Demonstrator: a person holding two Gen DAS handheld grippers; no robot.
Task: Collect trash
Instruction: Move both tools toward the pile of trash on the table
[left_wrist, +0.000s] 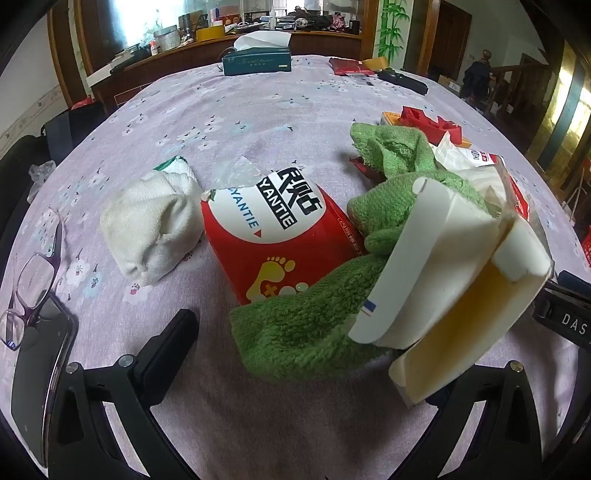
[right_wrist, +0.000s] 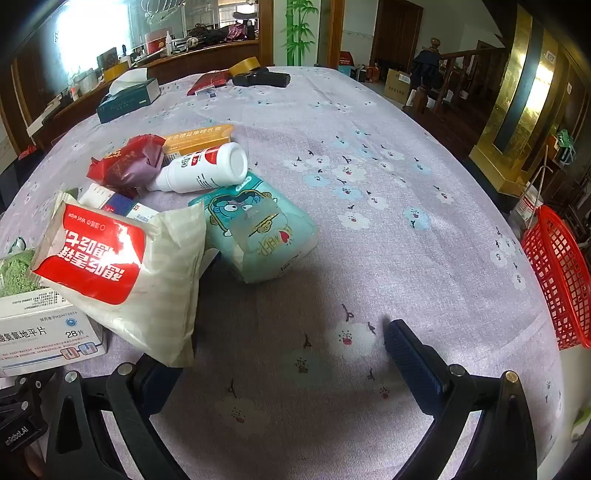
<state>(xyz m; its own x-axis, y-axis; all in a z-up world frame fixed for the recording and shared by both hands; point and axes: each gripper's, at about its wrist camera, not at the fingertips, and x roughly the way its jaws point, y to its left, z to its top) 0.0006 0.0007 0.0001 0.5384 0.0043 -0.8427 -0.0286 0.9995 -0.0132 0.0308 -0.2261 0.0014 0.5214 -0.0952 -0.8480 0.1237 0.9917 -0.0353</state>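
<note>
So far, nothing shows in your basket (right_wrist: 554, 280): left gripper (left_wrist: 314, 339) wide open, box (left_wrist: 454, 295) against one finger; right gripper (right_wrist: 277, 358) wide, empty; wrappers, pouches, bottle (right_wrist: 207, 168) remain.

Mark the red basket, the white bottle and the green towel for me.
red basket (right_wrist: 554, 273), right wrist view, on its mesh wall.
white bottle (right_wrist: 207, 170), right wrist view, on its labelled body.
green towel (left_wrist: 306, 325), left wrist view, on the near fold.
</note>
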